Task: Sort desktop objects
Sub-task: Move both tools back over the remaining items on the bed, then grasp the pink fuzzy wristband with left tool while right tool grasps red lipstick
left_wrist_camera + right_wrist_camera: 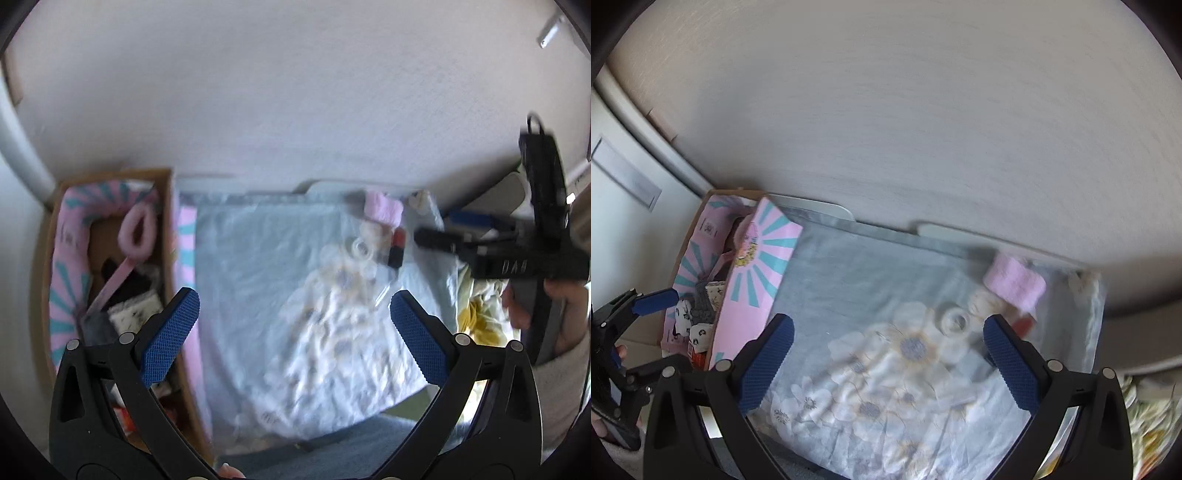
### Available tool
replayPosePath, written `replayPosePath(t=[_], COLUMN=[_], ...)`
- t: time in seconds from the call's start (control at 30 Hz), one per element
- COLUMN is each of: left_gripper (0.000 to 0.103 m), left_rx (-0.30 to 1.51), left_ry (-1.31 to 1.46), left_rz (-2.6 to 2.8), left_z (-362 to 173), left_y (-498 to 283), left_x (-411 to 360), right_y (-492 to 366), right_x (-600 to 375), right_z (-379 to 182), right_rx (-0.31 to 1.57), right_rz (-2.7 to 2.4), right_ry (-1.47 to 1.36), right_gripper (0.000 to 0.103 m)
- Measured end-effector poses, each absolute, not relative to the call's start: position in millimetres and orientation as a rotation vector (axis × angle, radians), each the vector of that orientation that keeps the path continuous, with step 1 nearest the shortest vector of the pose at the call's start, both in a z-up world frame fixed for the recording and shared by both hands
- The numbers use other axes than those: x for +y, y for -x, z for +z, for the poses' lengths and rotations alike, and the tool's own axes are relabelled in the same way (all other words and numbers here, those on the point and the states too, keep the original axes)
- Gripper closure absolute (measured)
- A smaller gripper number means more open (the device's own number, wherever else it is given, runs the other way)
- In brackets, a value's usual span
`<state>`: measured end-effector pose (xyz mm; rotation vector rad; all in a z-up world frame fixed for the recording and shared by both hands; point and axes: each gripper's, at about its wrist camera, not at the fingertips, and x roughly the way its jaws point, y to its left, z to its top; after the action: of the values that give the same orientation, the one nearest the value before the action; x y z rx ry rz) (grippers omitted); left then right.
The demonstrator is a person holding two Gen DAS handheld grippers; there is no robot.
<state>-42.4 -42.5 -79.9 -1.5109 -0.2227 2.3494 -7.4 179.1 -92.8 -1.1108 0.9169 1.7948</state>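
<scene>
- Hovering above the floral cloth [871, 398], both grippers empty; left gripper [295, 328] and right gripper [888, 365] each have their blue pads spread wide, nothing between them
- Near field: cloth covers the desk under both pairs of fingers; frames blurred, so fine detail is uncertain
- Mid field, ahead and to the right of both grippers: a loose cluster of small things on the cloth, namely a white tape roll [955, 320], a second pale roll just behind it, a small red and dark item [397, 246], identity unclear
- Pink towel [1015, 284] lies at the far right corner of the cloth, just behind the rolls; long axis runs roughly left to right across the view
- Far left: cardboard box [168, 236] with pink and teal lining, already holding a pink fuzzy loop [137, 230] and other items
- Judgement: cluster sits nearer the right gripper, just ahead of its right pad; box is on the left side, so the carry would run right to left
</scene>
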Motion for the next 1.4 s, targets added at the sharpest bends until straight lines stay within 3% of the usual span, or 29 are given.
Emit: replayPosePath(t=[0.1, 0.33, 0.6, 1.03, 1.2, 1.4], left_gripper=[0.000, 0.000, 0.000, 0.003, 0.007, 0.027], left_rx=[-0.237, -0.056, 0.004, 0.136, 0.117, 0.113], left_ry=[1.489, 1.447, 1.506, 1.586, 1.619, 1.662], left_rz=[2.295, 2.278, 2.209, 2.120, 2.116, 2.098], left_z=[-78.8, -83.9, -120.0, -208.3, -230.3, -251.2], left_y=[53.8, 71.3, 97.9, 164.5, 180.9, 187.7], left_x=[-23.6, 36.3, 98.0, 203.5, 220.7, 226.1], right_y=[-25.8, -97.4, -147.7, -126.4, -117.5, -109.8], right_x=[176.7, 163.5, 148.3, 161.9, 173.5, 190.6], right_z=[-101.2, -122.3, -161.2, -205.2, -218.8, -231.8], right_rx=[0.962, 1.064, 1.147, 0.987, 0.964, 0.946], right_rz=[1.726, 1.595, 1.499, 1.593, 1.626, 1.627], right_ry=[1.082, 1.010, 0.992, 1.009, 0.999, 1.010], right_gripper=[0.001, 0.001, 0.001, 0.001, 0.001, 0.018])
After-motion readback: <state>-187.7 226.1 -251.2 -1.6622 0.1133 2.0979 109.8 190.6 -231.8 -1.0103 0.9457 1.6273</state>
